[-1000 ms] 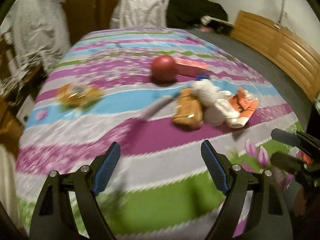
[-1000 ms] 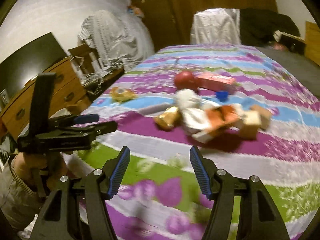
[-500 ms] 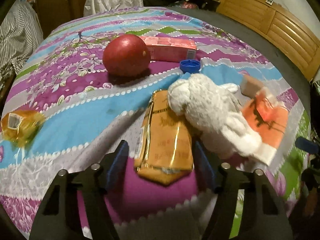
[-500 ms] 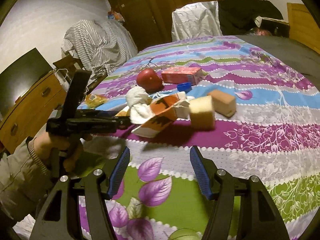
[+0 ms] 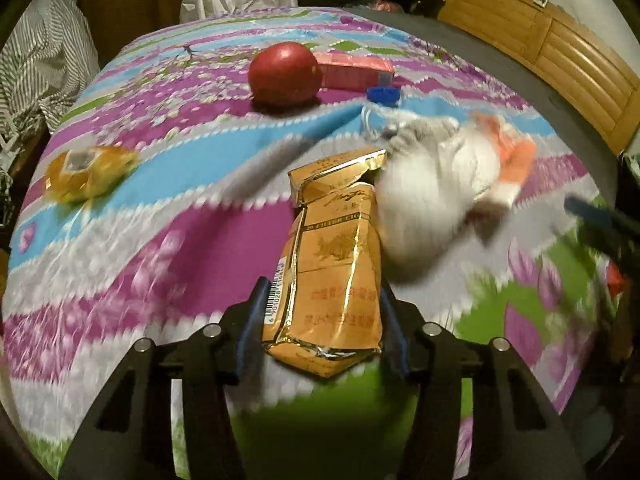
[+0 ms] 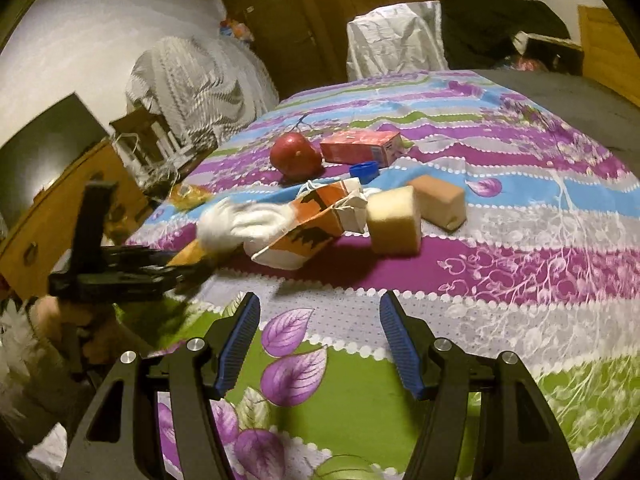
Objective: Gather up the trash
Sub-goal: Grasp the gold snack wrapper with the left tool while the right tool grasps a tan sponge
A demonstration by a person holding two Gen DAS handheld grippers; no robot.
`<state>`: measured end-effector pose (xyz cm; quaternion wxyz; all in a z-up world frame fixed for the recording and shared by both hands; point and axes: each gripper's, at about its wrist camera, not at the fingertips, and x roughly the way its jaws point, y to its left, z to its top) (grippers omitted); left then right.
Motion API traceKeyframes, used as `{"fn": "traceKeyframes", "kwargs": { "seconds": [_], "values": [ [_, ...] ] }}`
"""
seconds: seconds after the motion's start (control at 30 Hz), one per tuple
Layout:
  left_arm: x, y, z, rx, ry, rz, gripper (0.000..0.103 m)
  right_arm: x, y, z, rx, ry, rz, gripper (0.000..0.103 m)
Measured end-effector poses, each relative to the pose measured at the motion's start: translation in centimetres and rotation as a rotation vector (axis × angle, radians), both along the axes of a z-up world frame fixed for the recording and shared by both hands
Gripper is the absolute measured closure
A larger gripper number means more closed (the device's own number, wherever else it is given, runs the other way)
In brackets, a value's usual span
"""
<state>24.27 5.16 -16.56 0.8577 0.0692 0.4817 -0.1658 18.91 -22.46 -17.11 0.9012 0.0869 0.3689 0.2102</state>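
Observation:
A gold cigarette pack (image 5: 332, 272) stands between the blue pads of my left gripper (image 5: 322, 320). Its jaws are closing, and both pads touch the pack's sides. The pack looks sharp while the bedspread behind it is blurred. Beside it lie a white crumpled tissue (image 5: 432, 192) and an orange-and-white wrapper (image 5: 508, 156). In the right wrist view the left gripper (image 6: 120, 272) sits at the left with the pack (image 6: 188, 254) in it. My right gripper (image 6: 318, 340) hovers open over the green and purple bedspread (image 6: 520, 264), nothing between its fingers.
On the bed are a red ball (image 5: 284, 74), a pink carton (image 5: 352, 70), a blue cap (image 5: 383, 95), a yellow wrapper (image 5: 86, 172) and two sponge blocks (image 6: 394, 220). A wooden headboard (image 5: 560, 52) stands to the right and a dresser (image 6: 48, 208) to the left.
My left gripper came down onto the cigarette pack and its jaws narrowed from wide open to touching it. The right gripper moved closer over the bed, then held still.

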Motion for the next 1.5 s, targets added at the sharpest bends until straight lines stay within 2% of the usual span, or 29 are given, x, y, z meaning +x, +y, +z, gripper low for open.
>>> {"fn": "traceKeyframes", "kwargs": {
  "seconds": [0.13, 0.27, 0.37, 0.47, 0.6, 0.77, 0.83, 0.9, 0.97, 1.1, 1.33, 1.5],
  "values": [
    [-0.3, -0.3, -0.1, 0.06, -0.02, -0.001, 0.047, 1.5, -1.5, 1.1, -0.054, -0.013, 0.023, 0.039],
    [0.0, -0.6, 0.1, 0.068, -0.021, -0.007, 0.031, 4.9, -3.6, 2.8, -0.135, -0.016, 0.049, 0.039],
    [0.4, -1.1, -0.1, 0.079, -0.018, -0.011, 0.031, 9.0, -4.9, 2.5, -0.197, 0.03, 0.08, 0.039],
    [1.1, -1.2, -0.2, 0.075, -0.009, -0.014, 0.031, 12.5, -5.4, 1.5, -0.276, 0.07, 0.128, 0.045],
    [1.9, -1.4, -0.4, 0.068, 0.011, -0.024, 0.031, 15.1, -4.9, -0.6, -0.332, 0.125, 0.207, 0.048],
    [2.8, -1.7, -0.5, 0.07, 0.024, -0.041, 0.033, 17.1, -3.5, -2.3, -0.344, 0.132, 0.233, 0.048],
    [2.9, -1.7, -0.4, 0.064, 0.021, -0.036, 0.039, 17.5, -3.3, -2.7, -0.33, 0.13, 0.229, 0.052],
    [2.9, -1.6, -0.4, 0.057, 0.012, -0.022, 0.054, 17.8, -3.0, -3.1, -0.316, 0.128, 0.213, 0.059],
    [2.8, -1.5, -0.3, 0.052, 0.003, -0.006, 0.059, 17.8, -3.0, -3.3, -0.294, 0.124, 0.208, 0.066],
    [1.7, -1.0, -0.1, 0.058, -0.021, 0.02, 0.06, 16.9, -2.9, -3.0, -0.297, 0.102, 0.207, 0.073],
    [-0.3, 0.8, -0.2, 0.033, -0.017, 0.039, 0.06, 13.5, -5.4, -0.9, -0.24, 0.108, 0.169, 0.073],
    [-0.3, 0.7, -0.4, 0.038, -0.021, 0.053, 0.059, 11.6, -5.4, -3.0, -0.314, 0.18, 0.165, 0.073]
  ]
}}
